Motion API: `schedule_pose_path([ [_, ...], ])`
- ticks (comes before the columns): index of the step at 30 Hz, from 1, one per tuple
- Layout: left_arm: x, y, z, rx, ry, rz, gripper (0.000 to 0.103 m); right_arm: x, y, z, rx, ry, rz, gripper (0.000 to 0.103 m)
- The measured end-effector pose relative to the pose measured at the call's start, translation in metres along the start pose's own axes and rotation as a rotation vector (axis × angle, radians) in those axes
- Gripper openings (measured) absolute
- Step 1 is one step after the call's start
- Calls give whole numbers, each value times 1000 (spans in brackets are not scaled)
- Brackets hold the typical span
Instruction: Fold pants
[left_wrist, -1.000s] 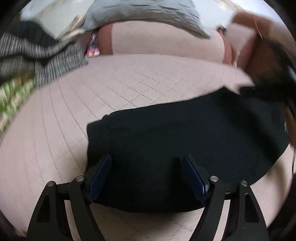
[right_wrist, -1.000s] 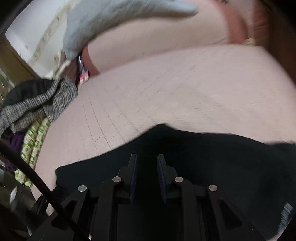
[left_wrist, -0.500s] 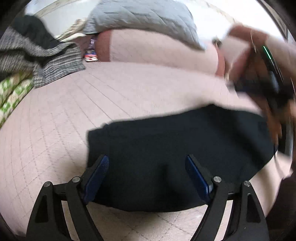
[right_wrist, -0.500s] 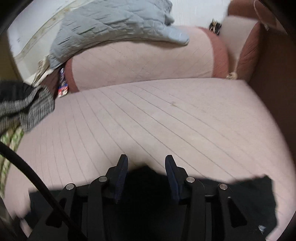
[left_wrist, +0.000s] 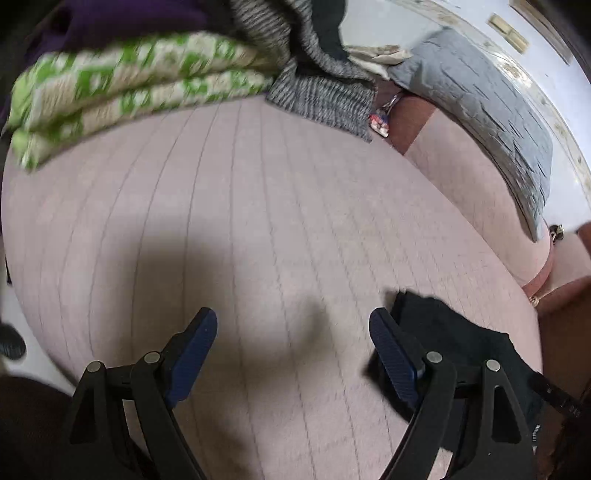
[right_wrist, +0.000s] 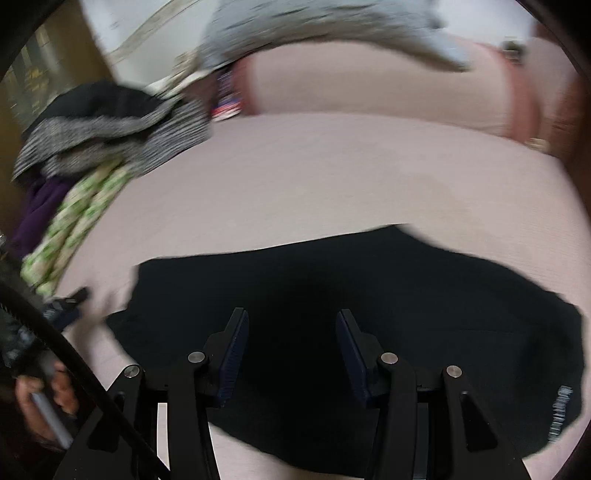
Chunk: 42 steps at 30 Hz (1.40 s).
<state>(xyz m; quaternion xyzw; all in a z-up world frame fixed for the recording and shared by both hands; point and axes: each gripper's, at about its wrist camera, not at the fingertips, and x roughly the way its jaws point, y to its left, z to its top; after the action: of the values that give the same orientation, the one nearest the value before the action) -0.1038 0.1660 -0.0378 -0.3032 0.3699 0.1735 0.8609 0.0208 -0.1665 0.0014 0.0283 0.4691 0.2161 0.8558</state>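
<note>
Two wrist views look across a pale pink quilted bed (left_wrist: 280, 206). The black pants (right_wrist: 369, 302) lie folded into a compact dark slab at the near edge of the bed. In the right view the right gripper (right_wrist: 290, 354) hangs just over the slab, jaws apart and holding nothing; half a second ago they were closer together, and a second ago nearly shut on the cloth. The left gripper (left_wrist: 293, 352), jaws wide apart and empty, has swung away to the left: bare bed now shows between its fingers, where black cloth lay a moment ago, and the pants (left_wrist: 461, 343) show only at its near right. A stack of clothes (left_wrist: 140, 77) sits at the far left, a grey quilt (left_wrist: 480, 85) at the far right. Both grippers having let go suggests the fold is finished, or nearly so.
</note>
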Motion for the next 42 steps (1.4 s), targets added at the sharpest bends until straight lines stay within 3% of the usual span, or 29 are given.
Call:
schedule_pose_path([
  [3,2,-2,-10,43,18,22,83,31,44,11,-32,120,139,54],
  [6,-2,-3,-12,59,3,3,83,65,88,24,-58,232,207,54],
  [12,1,6,-5,30,16,-41,83,132,155,53,-117,384,48,64],
  [15,-1,14,1,19,-6,3,83,165,169,60,-117,500,-52,69],
  [18,-7,20,6,11,-33,19,83,191,181,63,-107,590,-127,87],
  [21,-9,19,7,17,-30,0,83,202,193,59,-148,620,-189,87],
  [23,-6,15,5,26,-14,-23,83,198,198,56,-217,606,-198,81],
  [27,0,-1,-3,64,28,-64,83,186,195,54,-263,574,-251,27],
  [28,1,-5,-7,76,38,-76,83,182,191,53,-266,568,-253,23],
  [37,19,-64,-36,290,90,-158,84,134,147,52,-175,500,-128,22],
  [38,20,-70,-39,317,91,-159,69,128,143,53,-168,491,-114,21],
  [39,20,-75,-41,336,96,-179,27,120,137,55,-161,481,-100,21],
  [40,23,-78,-43,346,128,-221,10,113,132,55,-155,470,-90,21],
  [42,24,-86,-45,333,164,-257,10,96,118,55,-139,453,-64,21],
])
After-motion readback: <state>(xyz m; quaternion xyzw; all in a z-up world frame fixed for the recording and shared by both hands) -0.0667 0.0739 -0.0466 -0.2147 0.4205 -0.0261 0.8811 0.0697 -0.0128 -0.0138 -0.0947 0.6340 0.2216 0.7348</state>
